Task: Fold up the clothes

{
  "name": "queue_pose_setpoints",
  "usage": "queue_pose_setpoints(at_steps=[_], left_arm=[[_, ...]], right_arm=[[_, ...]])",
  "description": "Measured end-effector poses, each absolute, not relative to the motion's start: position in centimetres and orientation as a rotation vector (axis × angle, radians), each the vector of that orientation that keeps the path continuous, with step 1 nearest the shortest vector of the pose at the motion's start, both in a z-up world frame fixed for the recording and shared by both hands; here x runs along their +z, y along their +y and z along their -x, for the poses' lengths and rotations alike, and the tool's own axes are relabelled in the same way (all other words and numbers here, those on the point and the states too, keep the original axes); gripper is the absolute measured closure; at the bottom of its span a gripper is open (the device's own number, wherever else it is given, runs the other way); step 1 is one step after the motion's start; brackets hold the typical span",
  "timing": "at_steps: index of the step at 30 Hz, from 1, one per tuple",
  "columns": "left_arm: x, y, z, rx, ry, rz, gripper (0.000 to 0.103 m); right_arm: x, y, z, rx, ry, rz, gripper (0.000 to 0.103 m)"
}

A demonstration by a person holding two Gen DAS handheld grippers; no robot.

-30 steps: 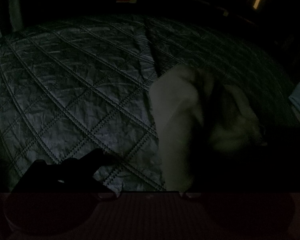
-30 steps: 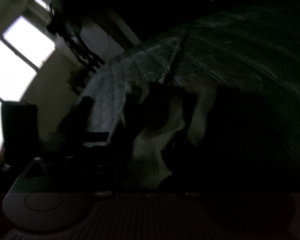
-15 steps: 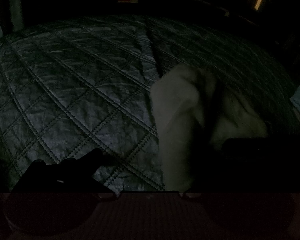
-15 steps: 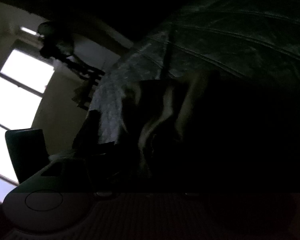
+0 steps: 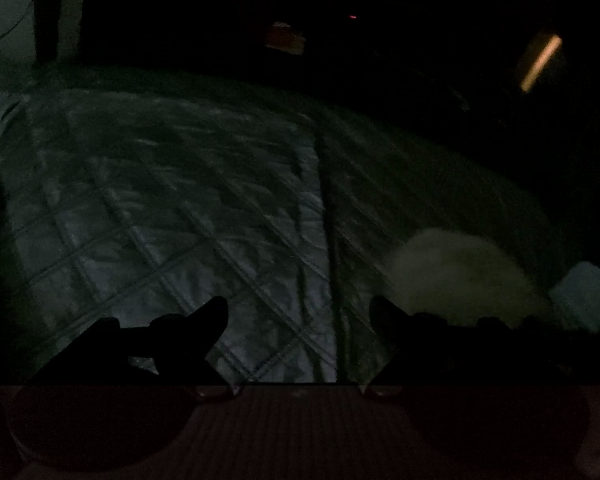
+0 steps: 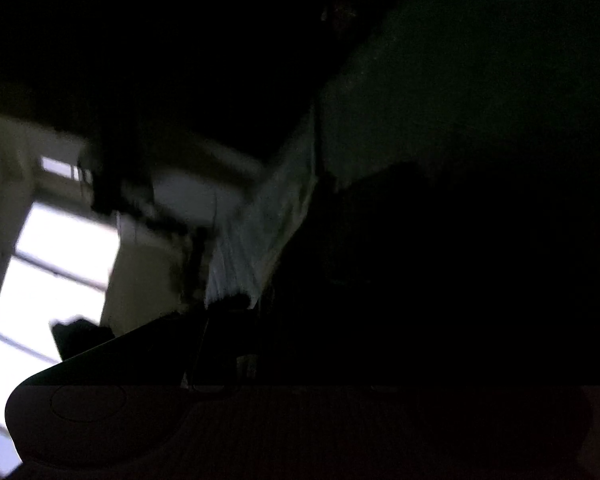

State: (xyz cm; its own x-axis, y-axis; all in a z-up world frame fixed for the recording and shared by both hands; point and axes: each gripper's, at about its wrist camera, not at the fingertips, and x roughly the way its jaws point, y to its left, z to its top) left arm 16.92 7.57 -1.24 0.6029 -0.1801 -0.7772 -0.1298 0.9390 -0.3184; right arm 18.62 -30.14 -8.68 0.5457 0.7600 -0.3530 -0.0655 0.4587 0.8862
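Dimly, left claw (image 5: pixel 299 312) closes with only quilt (image 5: pixel 160 216) between; right claw's state cannot be told.

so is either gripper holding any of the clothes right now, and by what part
The left gripper holds nothing: its closing jaws stand over bare quilt. The right wrist view is too dark to tell.

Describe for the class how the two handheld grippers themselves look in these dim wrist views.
The left gripper shows as two black finger silhouettes with tapered, rounded tips above a dark ribbed base. The right gripper shows one pale rounded body part marked with a thin oval outline; its fingertips are lost in darkness. No sleeves or cables are discernible.
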Motion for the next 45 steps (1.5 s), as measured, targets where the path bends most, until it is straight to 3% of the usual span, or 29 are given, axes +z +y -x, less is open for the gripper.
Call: queue_pose_setpoints(at_steps=[8, 11, 17, 23, 31, 39, 45], left_arm=[[-1.8, 10.3, -15.3, -0.064, 0.934, 0.379, 0.032], [-1.1, 9.6, -15.2, -0.091, 0.930, 0.361, 0.032], [-0.6, 7.2, -14.2, -0.120, 0.921, 0.263, 0.032], [-0.6, 5.3, -13.6, -0.151, 0.917, 0.145, 0.030], [-0.7, 3.5, -11.8, -0.200, 0.901, 0.085, 0.030], [-2.3, 2.9, -13.4, -0.215, 0.907, 0.077, 0.030], [-2.0, 2.4, -13.0, -0.233, 0.909, 0.068, 0.030]], right_arm=[[-0.8, -43.0, -13.4, 0.218, 0.378, -1.034, 0.074], [0.5, -46.9, -11.8, 0.078, 0.288, -1.003, 0.074], [-3.9, -49.3, -11.9, -0.262, 0.445, -0.957, 0.073], [-5.1, -47.3, -12.3, -0.402, 0.399, -0.851, 0.072], [-4.2, -46.4, -12.5, -0.405, 0.217, -1.068, 0.075], [-8.5, -43.9, -11.4, -0.528, 0.014, -1.346, 0.075], [-5.9, -41.3, -12.4, -0.598, -0.073, -1.138, 0.075]])
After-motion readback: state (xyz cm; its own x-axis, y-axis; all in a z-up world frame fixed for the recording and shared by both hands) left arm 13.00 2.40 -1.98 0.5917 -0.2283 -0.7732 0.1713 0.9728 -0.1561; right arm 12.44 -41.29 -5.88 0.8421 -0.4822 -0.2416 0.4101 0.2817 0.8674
